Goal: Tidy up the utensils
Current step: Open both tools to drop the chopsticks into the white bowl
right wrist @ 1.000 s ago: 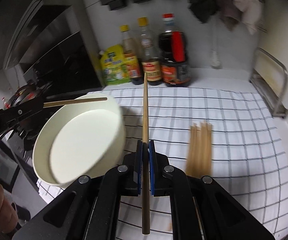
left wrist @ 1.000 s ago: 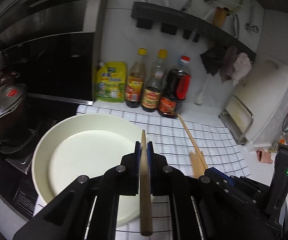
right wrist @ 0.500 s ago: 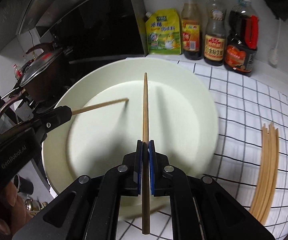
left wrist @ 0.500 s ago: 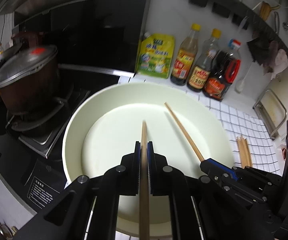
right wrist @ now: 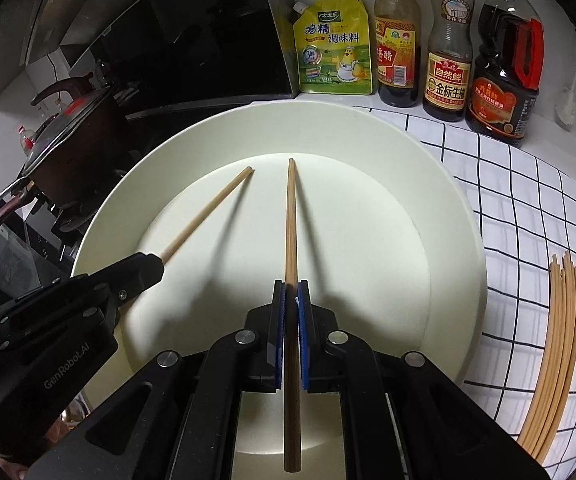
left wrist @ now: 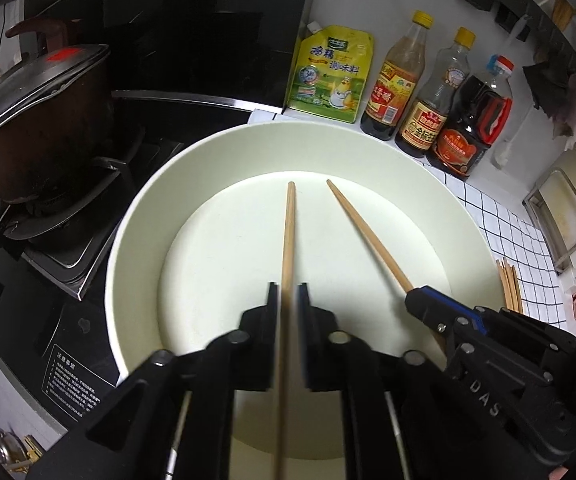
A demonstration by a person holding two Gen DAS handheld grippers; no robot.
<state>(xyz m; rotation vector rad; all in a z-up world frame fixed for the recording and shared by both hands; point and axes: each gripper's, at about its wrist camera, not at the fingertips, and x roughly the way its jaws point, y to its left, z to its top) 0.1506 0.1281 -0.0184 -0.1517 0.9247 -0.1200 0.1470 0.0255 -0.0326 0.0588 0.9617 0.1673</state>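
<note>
A large cream plate [left wrist: 140, 240] [right wrist: 460, 240] sits on the checked cloth by the stove. My left gripper [left wrist: 287, 296] is shut on a wooden chopstick [left wrist: 289, 232] that points over the plate's middle; it shows from the side in the right wrist view [right wrist: 204, 220]. My right gripper [right wrist: 291, 294] is shut on a second chopstick [right wrist: 290, 220], also over the plate and angled toward the first [left wrist: 368, 232]. Both tips hang close together above the plate. A bundle of several loose chopsticks [right wrist: 556, 344] lies on the cloth right of the plate.
Three sauce bottles [right wrist: 446, 40] and a yellow seasoning pouch [right wrist: 334, 46] stand against the back wall. A lidded brown pot [left wrist: 36, 128] sits on the stove at left. A white-and-black checked cloth [right wrist: 528, 184] covers the counter. A rack [left wrist: 556, 216] stands at right.
Both grippers have moved left and down from over the cloth to over the plate, each still holding its chopstick. The two tips have come closer together.
</note>
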